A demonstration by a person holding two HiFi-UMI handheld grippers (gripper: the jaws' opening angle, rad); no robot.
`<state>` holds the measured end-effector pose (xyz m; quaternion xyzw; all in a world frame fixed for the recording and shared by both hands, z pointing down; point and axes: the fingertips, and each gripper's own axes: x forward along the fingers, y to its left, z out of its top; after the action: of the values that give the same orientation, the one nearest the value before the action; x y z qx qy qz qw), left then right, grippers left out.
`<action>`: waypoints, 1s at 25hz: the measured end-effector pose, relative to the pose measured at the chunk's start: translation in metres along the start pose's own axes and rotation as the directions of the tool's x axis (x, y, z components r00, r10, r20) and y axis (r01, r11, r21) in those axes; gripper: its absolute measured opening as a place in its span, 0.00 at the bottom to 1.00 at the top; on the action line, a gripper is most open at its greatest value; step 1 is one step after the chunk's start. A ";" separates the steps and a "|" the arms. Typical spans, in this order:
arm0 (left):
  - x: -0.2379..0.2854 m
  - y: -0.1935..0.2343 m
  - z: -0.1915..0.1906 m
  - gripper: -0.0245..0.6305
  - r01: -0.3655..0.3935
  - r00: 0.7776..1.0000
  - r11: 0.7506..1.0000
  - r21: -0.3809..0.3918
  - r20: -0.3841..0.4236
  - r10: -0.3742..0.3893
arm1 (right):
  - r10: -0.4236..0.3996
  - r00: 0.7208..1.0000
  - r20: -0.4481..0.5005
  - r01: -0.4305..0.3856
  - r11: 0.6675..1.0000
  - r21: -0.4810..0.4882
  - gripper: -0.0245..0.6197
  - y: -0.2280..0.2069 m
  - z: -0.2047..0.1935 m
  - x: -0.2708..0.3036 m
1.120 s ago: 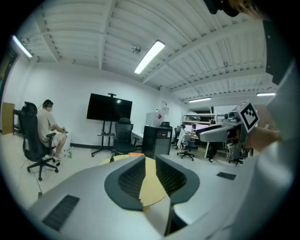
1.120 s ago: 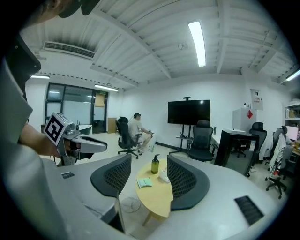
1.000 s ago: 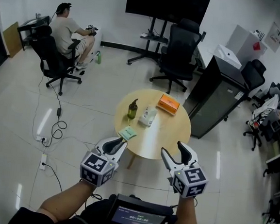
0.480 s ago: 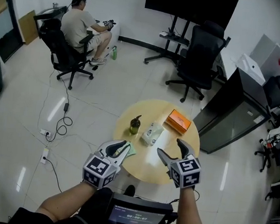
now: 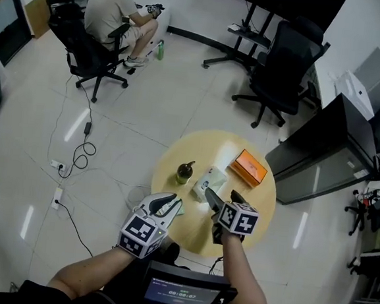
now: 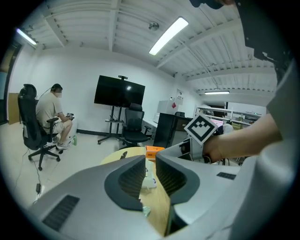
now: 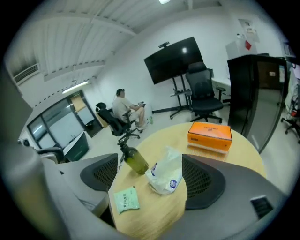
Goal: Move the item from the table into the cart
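Head view: round wooden table [image 5: 259,202] on pale tiles [image 5: 147,111]; right claw [image 5: 220,196], just opening wide, empty; left claw [image 5: 171,203] narrow.

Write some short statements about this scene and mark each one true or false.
1. The orange box lies on the round table. True.
2. The green bottle is next to the white pack. True.
3. The right tool grips the white pack. False: its jaws, which have just been opening, stand wide apart and press on nothing.
4. The small green packet lies on the floor. False: it lies on the table.
5. Nobody else is in the room. False: a person sits on a chair.
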<state>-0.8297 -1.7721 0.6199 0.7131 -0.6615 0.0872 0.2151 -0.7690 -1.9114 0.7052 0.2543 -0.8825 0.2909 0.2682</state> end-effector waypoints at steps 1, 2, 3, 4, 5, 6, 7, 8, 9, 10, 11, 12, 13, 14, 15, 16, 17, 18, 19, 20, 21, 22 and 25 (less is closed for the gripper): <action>0.008 0.014 -0.003 0.16 0.002 1.000 1.000 -0.006 -0.003 -0.002 | -0.023 1.000 -0.009 0.023 0.999 0.033 0.70 -0.004 -0.001 0.023; 0.015 0.028 -0.007 0.16 0.003 1.000 1.000 -0.016 -0.006 -0.003 | -0.048 0.999 -0.016 0.049 0.997 0.060 0.70 -0.008 -0.001 0.045; 0.024 0.042 -0.011 0.16 0.004 1.000 1.000 -0.025 -0.011 -0.005 | -0.073 0.997 -0.023 0.074 0.994 0.085 0.70 -0.013 -0.001 0.067; 0.032 0.054 -0.017 0.16 0.007 1.000 0.999 -0.033 -0.019 -0.007 | -0.094 0.995 -0.030 0.097 0.990 0.107 0.70 -0.018 -0.002 0.087; 0.040 0.064 -0.023 0.16 0.010 0.999 0.999 -0.039 -0.030 -0.012 | -0.111 0.993 -0.040 0.115 0.985 0.126 0.70 -0.023 -0.003 0.106; 0.048 0.075 -0.029 0.16 0.016 0.999 0.999 -0.043 -0.041 -0.017 | -0.125 0.991 -0.051 0.131 0.981 0.142 0.70 -0.026 -0.006 0.125; 0.054 0.085 -0.036 0.16 0.021 0.998 0.999 -0.045 -0.051 -0.023 | -0.136 0.989 -0.062 0.144 0.977 0.158 0.70 -0.028 -0.009 0.143; 0.060 0.096 -0.043 0.16 0.025 0.998 0.999 -0.046 -0.059 -0.028 | -0.145 0.987 -0.071 0.156 0.973 0.172 0.70 -0.029 -0.012 0.161; 0.066 0.107 -0.051 0.16 0.027 0.997 0.999 -0.047 -0.066 -0.030 | -0.155 0.985 -0.080 0.167 0.969 0.183 0.70 -0.031 -0.016 0.179; 0.072 0.117 -0.058 0.16 0.026 0.997 0.998 -0.049 -0.073 -0.030 | -0.165 0.982 -0.089 0.179 0.966 0.187 0.70 -0.034 -0.018 0.196; 0.080 0.127 -0.063 0.16 0.023 0.997 0.998 -0.053 -0.078 -0.027 | -0.176 0.979 -0.100 0.192 0.964 0.186 0.70 -0.038 -0.018 0.211; 0.089 0.134 -0.065 0.16 0.015 0.996 0.998 -0.056 -0.085 -0.020 | -0.187 0.976 -0.111 0.206 0.961 0.184 0.70 -0.044 -0.017 0.223; 0.096 0.141 -0.067 0.16 0.004 0.995 0.998 -0.056 -0.095 -0.009 | -0.198 0.972 -0.124 0.219 0.958 0.186 0.70 -0.050 -0.016 0.234; 0.103 0.147 -0.071 0.16 -0.010 0.994 0.998 -0.058 -0.111 0.004 | -0.208 0.968 -0.137 0.232 0.954 0.192 0.70 -0.056 -0.016 0.242; 0.109 0.152 -0.076 0.16 -0.023 0.991 0.998 -0.063 -0.129 0.015 | -0.217 0.964 -0.150 0.245 0.948 0.202 0.70 -0.062 -0.018 0.249; 0.114 0.156 -0.081 0.16 -0.030 0.989 0.997 -0.071 -0.145 0.020 | -0.227 0.960 -0.161 0.258 0.943 0.211 0.70 -0.068 -0.021 0.256; 0.119 0.159 -0.086 0.16 -0.030 0.988 0.997 -0.076 -0.153 0.018 | -0.237 0.956 -0.171 0.271 0.938 0.216 0.65 -0.075 -0.025 0.262; 0.124 0.162 -0.091 0.16 -0.026 0.988 0.997 -0.076 -0.156 0.014 | -0.247 0.953 -0.178 0.283 0.935 0.216 0.60 -0.082 -0.029 0.269; 0.129 0.164 -0.095 0.16 -0.021 0.988 0.997 -0.074 -0.157 0.009 | -0.254 0.949 -0.187 0.292 0.933 0.213 0.54 -0.088 -0.032 0.275; 0.133 0.166 -0.098 0.16 -0.017 0.987 0.997 -0.075 -0.159 0.005 | -0.259 0.946 -0.197 0.299 0.931 0.209 0.53 -0.094 -0.035 0.281; 0.137 0.168 -0.101 0.16 -0.015 0.987 0.997 -0.079 -0.161 0.002 | -0.262 0.942 -0.209 0.304 0.930 0.208 0.53 -0.098 -0.038 0.286; 0.139 0.170 -0.104 0.16 -0.014 0.987 0.996 -0.085 -0.163 0.000 | -0.265 0.939 -0.220 0.310 0.928 0.208 0.53 -0.101 -0.042 0.289; 0.141 0.176 -0.109 0.16 -0.013 0.987 0.996 -0.093 -0.163 -0.003 | -0.288 0.925 -0.248 0.338 0.922 0.190 0.35 -0.108 -0.051 0.295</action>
<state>-0.9698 -1.8595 0.8090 0.6911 -0.6469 0.1146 0.3014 -0.9015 -2.0404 0.9643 0.3892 -0.7561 0.3698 0.3743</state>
